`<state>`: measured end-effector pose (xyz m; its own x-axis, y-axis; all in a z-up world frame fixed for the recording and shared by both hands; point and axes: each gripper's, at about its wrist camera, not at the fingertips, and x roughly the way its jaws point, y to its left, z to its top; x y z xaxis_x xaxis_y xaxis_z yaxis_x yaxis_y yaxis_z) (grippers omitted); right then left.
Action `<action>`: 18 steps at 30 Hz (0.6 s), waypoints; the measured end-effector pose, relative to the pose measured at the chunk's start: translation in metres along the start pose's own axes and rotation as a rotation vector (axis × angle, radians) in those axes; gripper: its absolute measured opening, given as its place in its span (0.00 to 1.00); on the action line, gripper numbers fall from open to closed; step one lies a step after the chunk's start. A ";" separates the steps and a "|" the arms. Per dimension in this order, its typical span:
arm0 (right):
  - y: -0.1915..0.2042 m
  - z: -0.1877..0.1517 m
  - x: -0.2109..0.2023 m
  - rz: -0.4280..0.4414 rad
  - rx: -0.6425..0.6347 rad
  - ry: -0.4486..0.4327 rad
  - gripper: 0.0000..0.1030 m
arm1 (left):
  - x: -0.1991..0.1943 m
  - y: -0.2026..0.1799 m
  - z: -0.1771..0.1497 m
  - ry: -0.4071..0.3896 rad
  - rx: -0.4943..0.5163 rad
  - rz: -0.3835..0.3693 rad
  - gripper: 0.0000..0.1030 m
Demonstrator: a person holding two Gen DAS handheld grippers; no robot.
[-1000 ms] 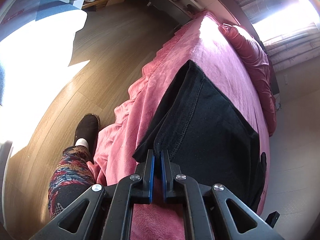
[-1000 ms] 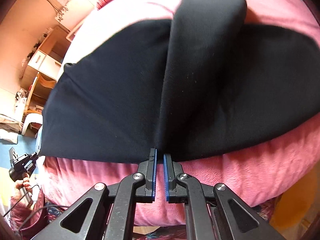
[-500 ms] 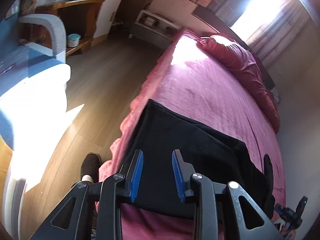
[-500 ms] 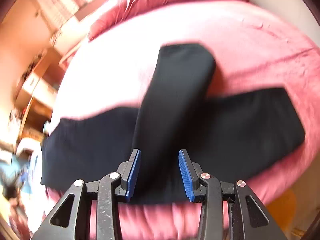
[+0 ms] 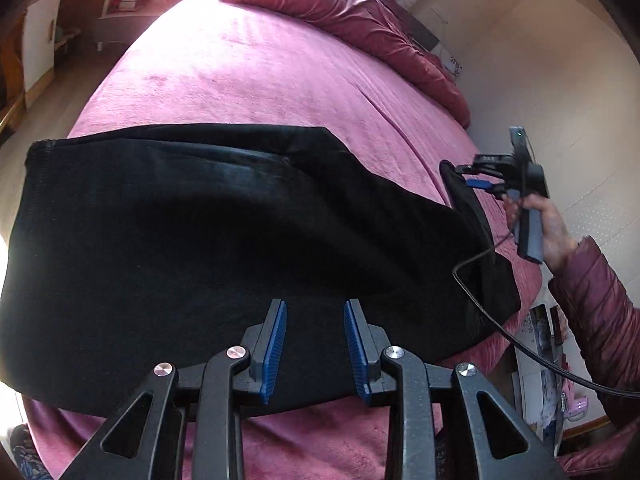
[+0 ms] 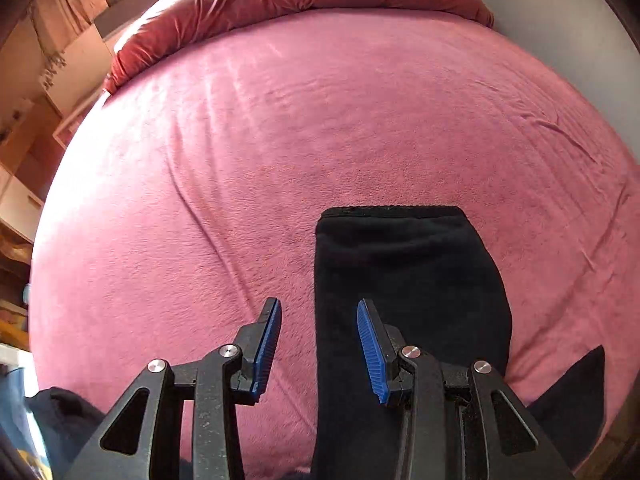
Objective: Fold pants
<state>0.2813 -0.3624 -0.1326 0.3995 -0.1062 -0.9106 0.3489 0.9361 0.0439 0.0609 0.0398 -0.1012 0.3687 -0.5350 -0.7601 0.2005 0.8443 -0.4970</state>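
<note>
Black pants [image 5: 224,240] lying folded on the pink bed [image 5: 260,76], near edge running out of frame. Left gripper [image 5: 314,344] and right gripper [image 6: 318,350] hovering wide apart, gripping nothing.

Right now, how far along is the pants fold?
Done: the black pants lie flat across the pink bedspread, apparently doubled over. In hand: nothing; left gripper and right gripper both have their jaws open, holding no cloth. Left: one end sticks out toward the pillows, so likely another fold, though the layers are hard to read.
</note>
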 end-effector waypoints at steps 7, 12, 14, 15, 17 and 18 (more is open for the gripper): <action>-0.001 -0.005 0.037 -0.104 -0.051 0.064 0.11 | 0.014 -0.005 -0.005 0.045 -0.011 -0.006 0.29; -0.032 -0.015 -0.014 -0.018 0.002 -0.048 0.06 | 0.017 -0.008 -0.008 0.058 0.010 -0.009 0.29; -0.054 -0.023 -0.048 0.048 0.054 -0.110 0.06 | 0.019 -0.012 -0.009 0.065 0.018 -0.019 0.29; -0.067 -0.029 -0.068 0.083 0.084 -0.149 0.06 | 0.020 -0.014 -0.010 0.066 0.026 -0.019 0.29; -0.093 -0.043 -0.106 0.136 0.147 -0.212 0.06 | 0.021 -0.016 -0.010 0.070 0.040 -0.022 0.29; -0.109 -0.049 -0.121 0.161 0.180 -0.237 0.06 | 0.022 -0.018 -0.011 0.071 0.046 -0.025 0.29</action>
<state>0.1538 -0.4349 -0.0471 0.6403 -0.0565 -0.7660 0.4010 0.8752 0.2707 0.0557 0.0129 -0.1133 0.2980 -0.5551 -0.7766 0.2505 0.8305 -0.4975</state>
